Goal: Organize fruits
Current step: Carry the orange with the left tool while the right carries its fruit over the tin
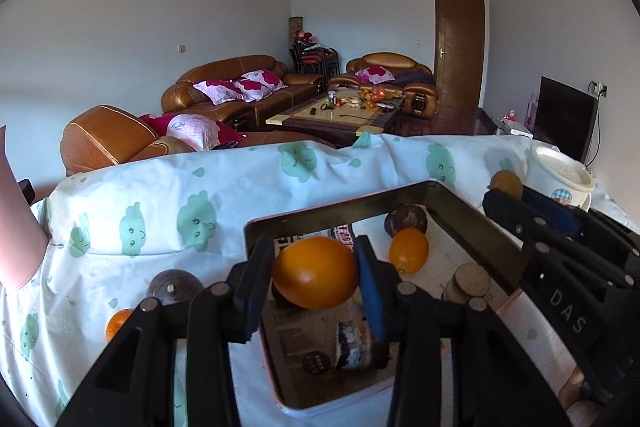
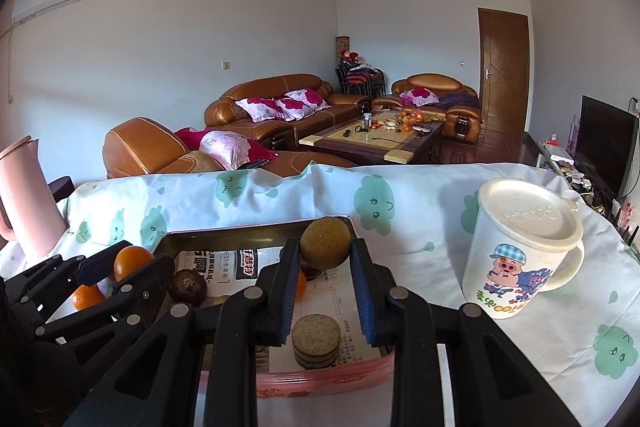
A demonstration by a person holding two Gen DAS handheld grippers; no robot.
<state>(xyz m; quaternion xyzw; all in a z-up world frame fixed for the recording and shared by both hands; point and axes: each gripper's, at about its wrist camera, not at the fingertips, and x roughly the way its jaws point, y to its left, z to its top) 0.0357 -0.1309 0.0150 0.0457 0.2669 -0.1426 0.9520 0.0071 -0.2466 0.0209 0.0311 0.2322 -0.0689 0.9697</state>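
Left wrist view had the left gripper (image 1: 316,275) clenched on a big orange (image 1: 315,273), held just above the tray (image 1: 340,205) in the lower middle of the frame, with a smaller orange (image 1: 409,251) and a dark round fruit (image 1: 406,220) already lying inside on the newspaper lining. Two fruits were waiting outside, lower left on the cloud-print cloth (image 1: 160,211): a brown fruit (image 1: 174,285) and an orange one (image 1: 118,323) beside it. A stack of round cork coasters (image 1: 468,283) sat near the tray's right wall.

Over in the right wrist view, the right gripper (image 2: 326,255) was grasping a tan, rough-skinned round fruit (image 2: 325,243) over the tray's far rim, centre frame, while a lidded cartoon mug (image 2: 524,247) stood on the surface at the right and a pink jug (image 2: 24,199) at the far left.

So this looked like the placing step, both loads carried in together. Next, each gripper needed to lower onto bare newspaper, clear of the coasters and the fruits already down, then release gently so nothing rolled.
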